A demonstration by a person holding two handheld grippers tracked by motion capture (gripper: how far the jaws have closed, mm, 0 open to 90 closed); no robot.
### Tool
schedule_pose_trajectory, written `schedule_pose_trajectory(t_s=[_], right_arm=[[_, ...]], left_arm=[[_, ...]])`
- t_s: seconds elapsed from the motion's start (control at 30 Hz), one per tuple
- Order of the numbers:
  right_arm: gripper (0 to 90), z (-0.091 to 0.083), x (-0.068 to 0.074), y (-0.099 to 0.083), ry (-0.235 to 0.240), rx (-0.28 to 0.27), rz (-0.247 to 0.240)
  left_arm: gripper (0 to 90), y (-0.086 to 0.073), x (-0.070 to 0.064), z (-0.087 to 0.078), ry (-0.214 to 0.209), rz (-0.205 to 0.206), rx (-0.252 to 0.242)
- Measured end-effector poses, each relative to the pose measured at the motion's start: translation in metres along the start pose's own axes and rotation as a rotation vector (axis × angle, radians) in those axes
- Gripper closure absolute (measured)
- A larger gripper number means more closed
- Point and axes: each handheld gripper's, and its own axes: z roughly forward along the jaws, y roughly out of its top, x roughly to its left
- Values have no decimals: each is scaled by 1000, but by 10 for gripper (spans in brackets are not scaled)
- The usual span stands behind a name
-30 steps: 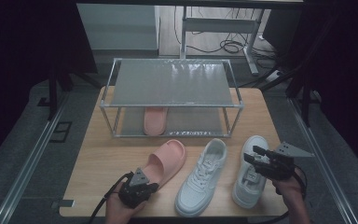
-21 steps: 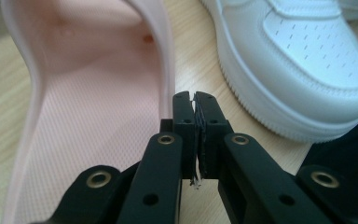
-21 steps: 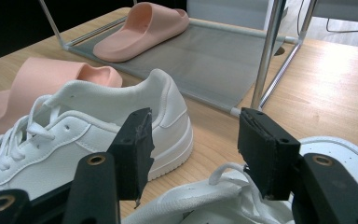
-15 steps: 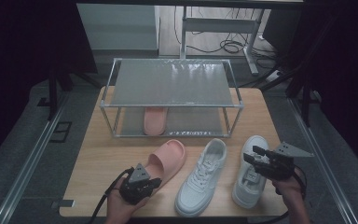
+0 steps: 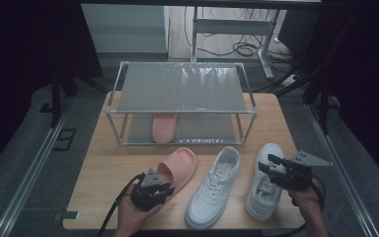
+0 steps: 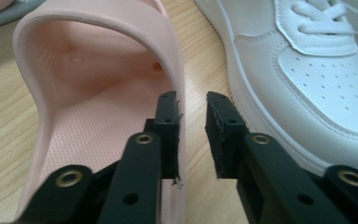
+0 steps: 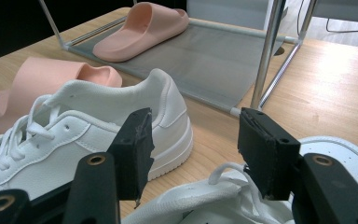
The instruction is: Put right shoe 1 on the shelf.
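A pink slide (image 5: 180,168) lies on the wooden table (image 5: 103,168) in front of a wire rack; its mate (image 5: 164,127) rests on the rack's lower shelf. Two white sneakers (image 5: 214,187) (image 5: 265,181) lie to the right. My left gripper (image 5: 166,189) is at the heel end of the near slide (image 6: 98,93). In the left gripper view my left gripper (image 6: 193,100) has its jaws narrowly parted by the slide's right edge, with bare wood in the gap. My right gripper (image 5: 268,163) (image 7: 193,126) hovers wide open over the right sneaker's (image 7: 205,200) laces.
The two-shelf metal rack (image 5: 180,89) stands across the back half of the table; one of its posts (image 7: 265,51) rises ahead of the right gripper. The middle sneaker (image 7: 98,135) lies close on the right gripper's left.
My left gripper has crept forward and slightly right, up to the near slide's heel. The right gripper has stayed where it was.
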Motion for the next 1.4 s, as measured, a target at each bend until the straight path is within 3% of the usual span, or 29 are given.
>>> schedule_pose_trajectory(t_s=[0.33, 0.67, 1.1, 1.4], right_arm=[[452, 0, 0, 0, 0, 1, 0], [452, 0, -1, 0, 0, 2, 0], [452, 0, -1, 0, 1, 2, 1], [452, 0, -1, 0, 1, -2, 1]], left_arm=[[740, 5, 4, 17, -2, -21, 7], [803, 8, 2, 30, 36, -14, 3], [843, 8, -1, 33, 61, -17, -18], [841, 20, 0, 36, 55, -22, -38]])
